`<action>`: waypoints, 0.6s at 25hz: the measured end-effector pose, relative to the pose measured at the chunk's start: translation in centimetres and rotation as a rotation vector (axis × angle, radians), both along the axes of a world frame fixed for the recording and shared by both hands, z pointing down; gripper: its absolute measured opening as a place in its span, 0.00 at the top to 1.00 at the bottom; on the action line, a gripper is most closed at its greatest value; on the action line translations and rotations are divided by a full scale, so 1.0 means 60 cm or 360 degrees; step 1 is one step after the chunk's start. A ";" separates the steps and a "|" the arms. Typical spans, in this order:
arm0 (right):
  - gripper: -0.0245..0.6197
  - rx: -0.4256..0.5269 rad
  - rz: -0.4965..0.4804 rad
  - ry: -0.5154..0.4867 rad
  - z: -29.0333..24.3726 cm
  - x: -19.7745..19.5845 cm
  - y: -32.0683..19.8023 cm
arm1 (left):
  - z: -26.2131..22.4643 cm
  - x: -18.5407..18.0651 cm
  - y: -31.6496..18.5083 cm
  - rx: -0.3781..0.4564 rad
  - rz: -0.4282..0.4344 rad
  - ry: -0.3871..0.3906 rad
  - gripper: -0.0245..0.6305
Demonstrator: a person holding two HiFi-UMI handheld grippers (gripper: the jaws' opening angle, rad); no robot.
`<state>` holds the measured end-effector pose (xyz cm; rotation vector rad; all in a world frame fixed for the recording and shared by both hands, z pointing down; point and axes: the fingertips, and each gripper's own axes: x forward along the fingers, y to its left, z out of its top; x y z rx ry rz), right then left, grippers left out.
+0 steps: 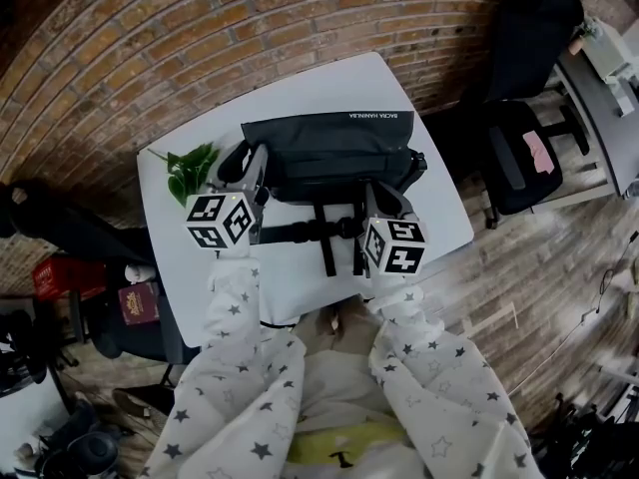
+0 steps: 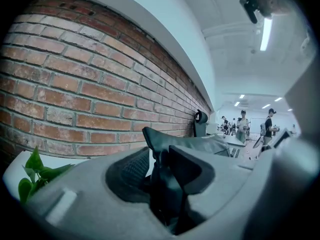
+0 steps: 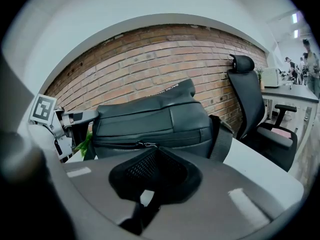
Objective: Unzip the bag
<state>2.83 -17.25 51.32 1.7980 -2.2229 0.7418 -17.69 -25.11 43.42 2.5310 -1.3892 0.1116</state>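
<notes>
Your left gripper (image 2: 161,160) is clamped on dark fabric at the left end of the bag (image 1: 334,148). The folds sit right between the pads, so read it as an anchor that stops the bag sliding when the zip gets pulled. The bag lies lengthwise across the white table (image 1: 439,218), with its back towards the brick wall and the zip side facing you. Its strap (image 1: 300,233) trails over the table towards your body. Your right gripper (image 3: 152,154) has its jaws closed together with no gap between the pads. Its tips are right up against the zipper pull (image 3: 141,145) on the bag's front face. You can't tell whether the tab is actually nipped or just touching the tips, as the jaw bodies cover the contact. The placement makes sense for a sideways drag along the zip line, with one hand bracing and one hand pulling. The bag is the only container here. The zip line looks mostly closed from the right gripper view and no opening shows, so its contents are hidden. It bulges a bit, so judge it as probably not empty. Green leaves (image 1: 192,171) sit on the table just beside the left gripper, clear of the zip.
</notes>
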 end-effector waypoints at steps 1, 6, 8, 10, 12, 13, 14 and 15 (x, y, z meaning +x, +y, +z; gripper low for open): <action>0.93 -0.0002 0.0017 0.0000 0.000 0.007 0.001 | 0.000 0.000 0.000 0.0000 -0.0003 0.0000 0.78; 0.93 -0.0010 0.0118 -0.0009 -0.002 0.048 0.006 | -0.001 -0.001 0.000 0.0001 -0.0015 0.0000 0.78; 0.93 -0.0010 0.0138 -0.0006 -0.002 0.058 0.007 | -0.001 -0.001 0.000 0.0004 -0.0022 0.0004 0.78; 0.93 -0.0007 0.0152 -0.0001 -0.003 0.066 0.007 | -0.002 -0.002 0.000 0.0006 -0.0026 0.0004 0.78; 0.93 -0.0004 0.0155 0.0003 -0.005 0.070 0.007 | -0.003 -0.002 -0.001 0.0007 -0.0029 0.0002 0.78; 0.93 -0.0003 0.0154 0.0006 -0.006 0.071 0.006 | -0.003 -0.002 -0.001 0.0007 -0.0031 0.0000 0.78; 0.93 -0.0003 0.0153 0.0008 -0.006 0.071 0.006 | -0.003 -0.003 -0.001 0.0006 -0.0033 -0.0002 0.78; 0.93 -0.0003 0.0152 0.0010 -0.007 0.071 0.006 | -0.003 -0.003 -0.002 0.0006 -0.0035 -0.0005 0.78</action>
